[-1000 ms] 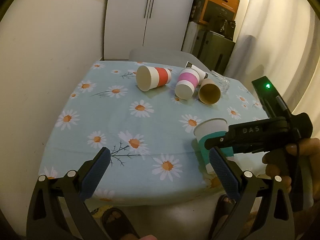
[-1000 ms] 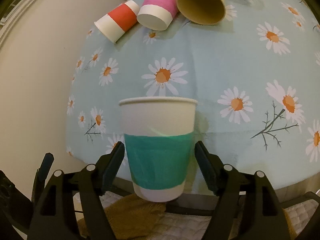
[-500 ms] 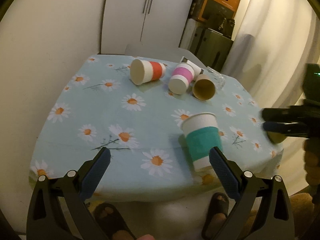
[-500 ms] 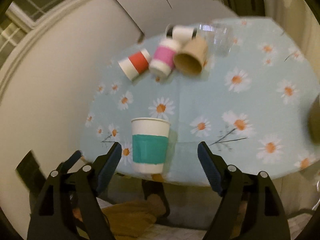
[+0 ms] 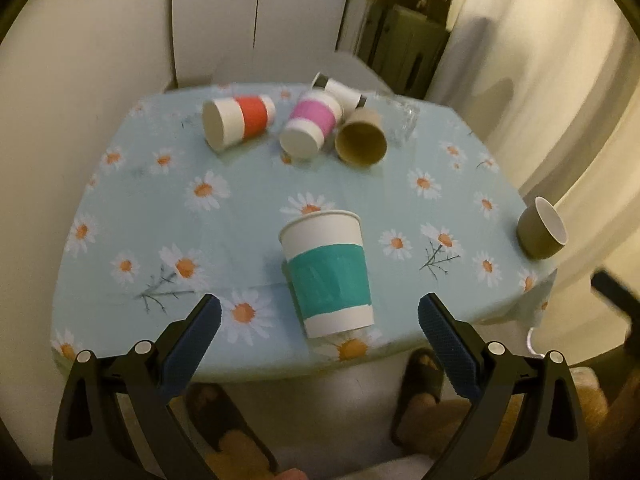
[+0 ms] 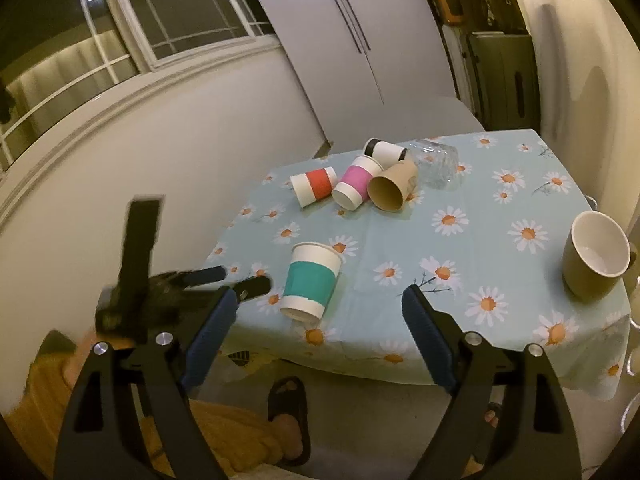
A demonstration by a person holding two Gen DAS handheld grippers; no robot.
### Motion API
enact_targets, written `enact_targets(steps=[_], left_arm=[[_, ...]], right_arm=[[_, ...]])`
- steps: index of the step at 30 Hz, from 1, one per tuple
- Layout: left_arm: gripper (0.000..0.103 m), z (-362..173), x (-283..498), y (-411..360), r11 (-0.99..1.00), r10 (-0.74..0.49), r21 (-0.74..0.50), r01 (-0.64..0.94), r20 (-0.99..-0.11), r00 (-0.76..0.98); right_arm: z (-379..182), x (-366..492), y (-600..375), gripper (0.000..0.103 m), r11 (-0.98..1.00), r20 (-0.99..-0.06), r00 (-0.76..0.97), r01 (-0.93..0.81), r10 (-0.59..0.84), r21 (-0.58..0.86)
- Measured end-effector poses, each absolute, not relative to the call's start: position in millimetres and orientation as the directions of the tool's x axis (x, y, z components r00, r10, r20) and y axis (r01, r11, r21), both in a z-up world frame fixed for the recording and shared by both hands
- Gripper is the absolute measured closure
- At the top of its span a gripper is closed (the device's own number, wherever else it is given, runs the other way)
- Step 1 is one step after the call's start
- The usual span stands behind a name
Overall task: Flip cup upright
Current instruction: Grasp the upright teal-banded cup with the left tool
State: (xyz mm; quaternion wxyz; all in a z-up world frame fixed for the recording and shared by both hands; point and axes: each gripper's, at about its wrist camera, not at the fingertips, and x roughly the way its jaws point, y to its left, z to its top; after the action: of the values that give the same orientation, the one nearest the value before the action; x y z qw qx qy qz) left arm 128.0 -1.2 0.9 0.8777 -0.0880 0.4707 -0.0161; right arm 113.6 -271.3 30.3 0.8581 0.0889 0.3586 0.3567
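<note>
A white paper cup with a teal band (image 5: 329, 273) stands upright near the table's front edge; it also shows in the right wrist view (image 6: 311, 279). My left gripper (image 5: 319, 320) is open and empty, just in front of the cup, off the table edge. My right gripper (image 6: 316, 324) is open and empty, back from the table and right of the cup. The left gripper (image 6: 228, 280) shows blurred in the right wrist view.
At the table's far side several cups lie on their sides: a red-banded one (image 5: 238, 120), a pink-banded one (image 5: 310, 126), a brown one (image 5: 362, 140), a white and black one (image 5: 340, 90) and a clear glass (image 5: 402, 118). An olive mug (image 5: 540, 232) stands at the right edge.
My right gripper has let go of the teal cup and pulled back and up, away from the table. The cup stays standing. My left gripper has swung to face the cup.
</note>
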Motion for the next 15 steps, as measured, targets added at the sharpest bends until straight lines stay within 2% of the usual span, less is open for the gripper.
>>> enact_targets(steps=[4, 10, 15], left_arm=[[0.007, 2, 150, -7, 0.978, -0.135, -0.198, -0.070, -0.848, 0.513], [0.007, -19, 178, -24, 0.979, -0.133, -0.184, -0.087, -0.902, 0.411], [0.007, -33, 199, -30, 0.988, -0.063, -0.108, -0.108, -0.935, 0.350]], right_arm=[[23, 102, -281, 0.019, 0.739, -0.521, 0.535, -0.573, 0.665, 0.356], [6, 113, -291, 0.019, 0.739, -0.554, 0.503, -0.560, 0.663, 0.376], [4, 113, -294, 0.019, 0.739, -0.563, 0.496, -0.560, 0.661, 0.373]])
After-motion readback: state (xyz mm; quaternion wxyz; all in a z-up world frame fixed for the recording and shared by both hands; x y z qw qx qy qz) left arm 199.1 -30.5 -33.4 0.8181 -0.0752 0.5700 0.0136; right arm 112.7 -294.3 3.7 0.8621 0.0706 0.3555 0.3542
